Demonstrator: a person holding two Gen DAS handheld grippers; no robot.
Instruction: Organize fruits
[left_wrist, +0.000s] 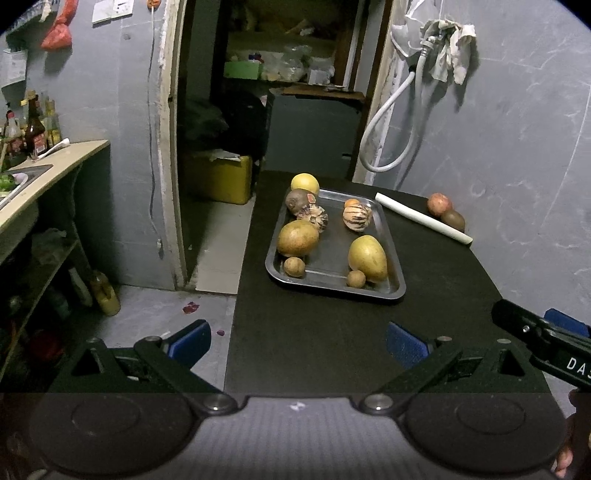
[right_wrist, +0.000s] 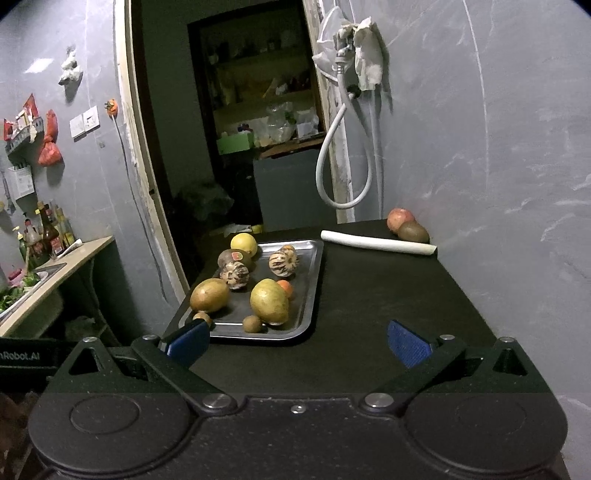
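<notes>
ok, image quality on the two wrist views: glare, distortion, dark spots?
Left wrist: dim room, heavy fisheye bending the door frame, faint sheen on the tray. Right wrist: same curvature, brighter glare along the tray rim, doorway behind is murky.

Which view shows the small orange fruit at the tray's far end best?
Left wrist: the small orange fruit sits clear behind the striped fruit. In the right wrist view that striped fruit covers most of it.
</notes>
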